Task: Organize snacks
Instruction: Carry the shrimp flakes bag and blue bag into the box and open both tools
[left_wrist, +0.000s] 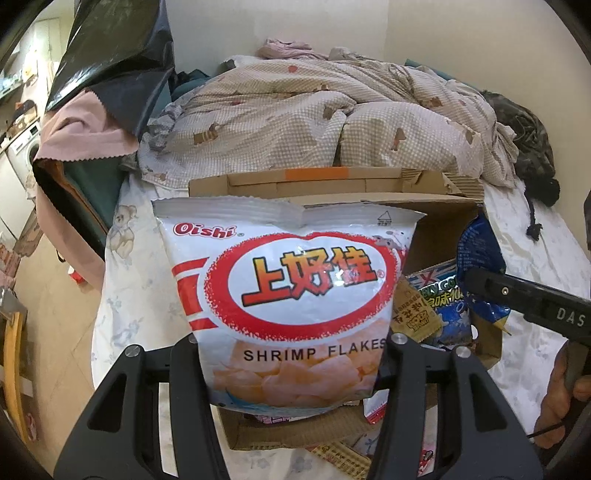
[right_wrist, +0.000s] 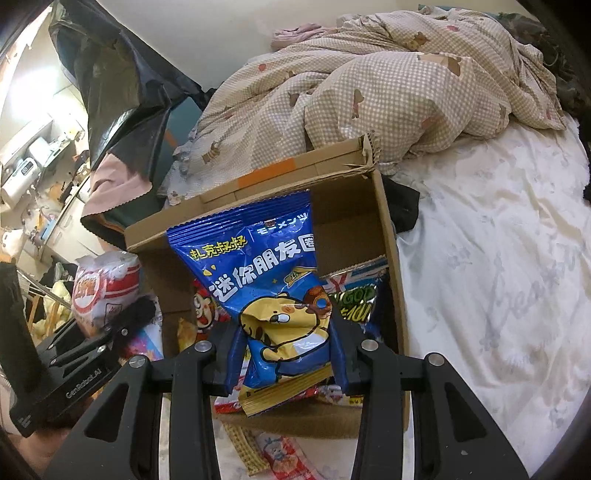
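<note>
Snacks are gathered in and around an open cardboard box (right_wrist: 384, 229) that sits on a bed with a pale floral sheet (right_wrist: 498, 258). The left tool (left_wrist: 291, 354) is clamped on the lower part of a white and red shrimp flakes bag (left_wrist: 291, 280), holding it upright in front of the box's left half, its crimped top level with the far wall of the box. The right tool (right_wrist: 284, 354) is clamped on the lower part of a blue snack bag with a yellow cartoon animal (right_wrist: 258, 273); that bag stands upright above the inside of the box, its top edge near the far wall.

In the right wrist view, a green and black packet (right_wrist: 354, 302) lies inside the box to the right of the blue bag, and a packet with a red cartoon face (right_wrist: 203, 310) shows just left of it. More flat packets lie at the near edge of the box and on the sheet in front of it; their print is too cut off to read. The shrimp flakes bag also appears at the left of that view, beside the box's left wall.

A crumpled checked quilt with bear prints (left_wrist: 314, 110) is heaped on the bed beyond the box. A black plastic sheet (left_wrist: 118, 48) hangs at the far left.
</note>
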